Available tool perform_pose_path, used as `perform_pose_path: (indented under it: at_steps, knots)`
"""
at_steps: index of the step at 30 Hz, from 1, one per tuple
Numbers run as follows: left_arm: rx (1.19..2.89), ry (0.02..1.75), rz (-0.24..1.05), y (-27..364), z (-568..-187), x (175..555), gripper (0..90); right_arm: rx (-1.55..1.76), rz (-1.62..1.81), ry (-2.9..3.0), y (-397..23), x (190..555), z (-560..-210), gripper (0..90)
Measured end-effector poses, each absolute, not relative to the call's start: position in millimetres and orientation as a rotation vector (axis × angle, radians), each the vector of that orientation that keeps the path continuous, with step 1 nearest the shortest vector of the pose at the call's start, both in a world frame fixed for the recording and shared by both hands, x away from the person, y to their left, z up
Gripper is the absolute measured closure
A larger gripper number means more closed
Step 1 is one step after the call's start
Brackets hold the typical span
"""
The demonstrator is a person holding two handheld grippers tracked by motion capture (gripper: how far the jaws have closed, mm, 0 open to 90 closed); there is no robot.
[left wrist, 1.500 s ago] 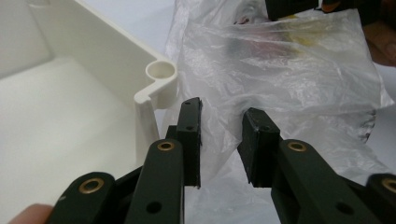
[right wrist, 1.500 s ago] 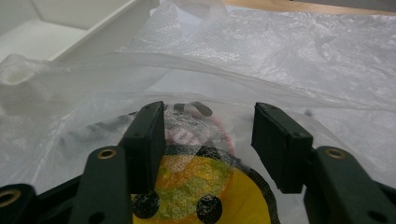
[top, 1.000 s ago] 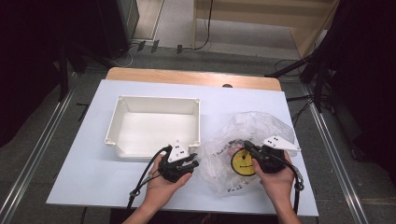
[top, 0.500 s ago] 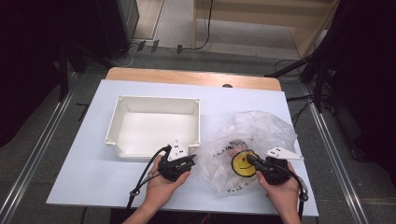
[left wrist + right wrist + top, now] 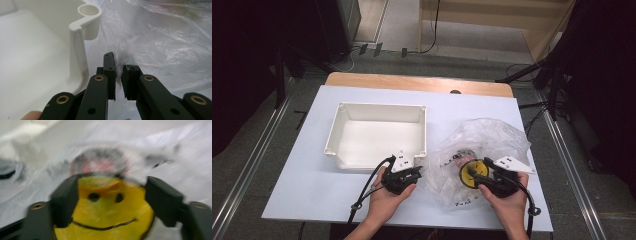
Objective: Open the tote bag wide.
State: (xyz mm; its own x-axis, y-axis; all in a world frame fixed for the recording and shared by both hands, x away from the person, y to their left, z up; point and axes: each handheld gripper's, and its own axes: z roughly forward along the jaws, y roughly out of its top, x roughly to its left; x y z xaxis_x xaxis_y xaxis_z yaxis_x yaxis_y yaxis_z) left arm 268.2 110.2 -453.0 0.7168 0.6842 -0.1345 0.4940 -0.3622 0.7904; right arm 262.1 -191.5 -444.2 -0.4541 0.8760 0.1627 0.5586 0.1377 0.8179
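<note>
While both hands rest at the near edge of the table, this is how the things lie, taking the white box as the landmark.

White box: the white box [image 5: 377,135] stands open and upright on the pale table [image 5: 312,190], with bare inside walls and floor; in the left gripper view its rounded corner post [image 5: 88,15] rises just left of the jaws.

Plastic bag: the clear plastic bag [image 5: 492,140] lies crumpled on the table to the right of the box, its left edge close to the near right corner of the box.

Yellow disc: the yellow disc [image 5: 472,172] with a smiling face lies at the near part of the bag, well to the right of the box; whether it is under the film or on it, I cannot tell.

Left gripper: the left gripper [image 5: 409,176] is held just in front of the near right corner of the box; its jaws stand almost together and pinch a fold of the bag film between them.

Right gripper: the right gripper [image 5: 476,175] is to the right of the box, at the yellow disc; its jaws stand wide apart, one at each side of the disc, and the blurred right gripper view does not show them pressing on it.

Hands: the left hand [image 5: 384,200] and the right hand [image 5: 507,202] each hold one gripper from below.
</note>
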Motion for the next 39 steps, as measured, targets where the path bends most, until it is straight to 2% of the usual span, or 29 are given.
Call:
perform_pose_path:
  at_steps: [2,3,4,5,6,7,8,10,18,19,20,21,22,23,24,29,30,31,32,36,39]
  knots:
    - [2.038,0.897,0.278,109.9,-452.3,267.2,83.3,1.382,1.172,2.119,-181.8,262.5,-450.7,27.4]
    - [2.036,0.897,0.277,110.3,-451.7,266.8,83.3,1.381,1.135,2.126,-178.6,261.9,-452.7,33.8]
    - [2.039,0.895,0.280,111.8,-450.8,266.7,83.7,1.392,1.066,2.140,-173.1,259.8,-456.3,48.8]
    - [2.030,0.897,0.274,112.6,-450.9,266.9,83.9,1.398,1.051,2.148,-172.6,259.5,-457.0,57.8]
    - [2.030,0.897,0.274,112.6,-450.9,266.9,84.1,1.398,1.051,2.148,-172.6,259.5,-457.0,57.8]
    - [2.027,0.905,0.276,114.3,-450.3,267.3,84.4,1.408,1.065,2.173,-174.2,258.5,-458.6,74.9]
    - [2.026,0.907,0.275,115.0,-450.4,267.5,84.5,1.414,1.069,2.182,-175.0,258.5,-458.9,82.1]
    - [2.022,0.908,0.275,115.5,-450.9,267.9,84.7,1.416,1.077,2.213,-176.7,258.1,-460.7,90.0]
    - [2.025,0.919,0.260,114.4,-454.3,269.1,85.1,1.399,0.967,2.341,-177.8,253.8,-472.9,90.0]
    - [2.024,0.919,0.260,114.6,-454.3,269.0,85.0,1.387,0.975,2.327,-178.9,253.1,-472.7,85.5]
    - [2.022,0.918,0.262,115.0,-454.1,268.7,85.0,1.389,0.984,2.310,-180.0,252.7,-471.7,73.0]
    - [2.022,0.918,0.262,115.0,-454.1,268.7,85.0,1.389,0.984,2.310,-180.0,252.7,-471.7,73.0]
    - [2.020,0.918,0.267,115.6,-453.3,268.3,85.0,1.376,1.054,2.248,-186.3,251.0,-464.2,49.8]
    - [2.017,0.920,0.270,116.0,-452.8,268.3,85.0,1.376,1.054,2.248,-186.3,251.0,-464.2,49.8]
    - [2.015,0.924,0.271,117.1,-451.9,268.8,85.0,1.379,1.125,2.177,-193.8,250.6,-453.5,41.6]
    - [2.015,0.919,0.269,116.1,-452.4,270.0,85.1,1.380,1.221,2.034,-198.4,254.9,-433.7,34.2]
    - [2.022,0.919,0.270,115.1,-453.0,270.1,85.1,1.378,1.226,2.019,-192.0,261.6,-428.0,29.0]
    - [2.022,0.919,0.270,115.1,-453.0,270.1,85.1,1.378,1.226,2.019,-192.0,261.6,-428.0,29.0]
    - [2.024,0.919,0.268,114.7,-453.5,270.1,85.2,1.372,1.213,2.046,-181.0,270.4,-427.7,24.5]
    - [2.026,0.913,0.279,114.9,-452.4,267.7,85.3,1.385,1.060,2.123,-162.6,281.4,-441.7,23.2]
    - [2.027,0.916,0.279,117.3,-451.8,267.4,85.7,1.395,1.024,2.141,-159.2,277.9,-448.7,34.1]
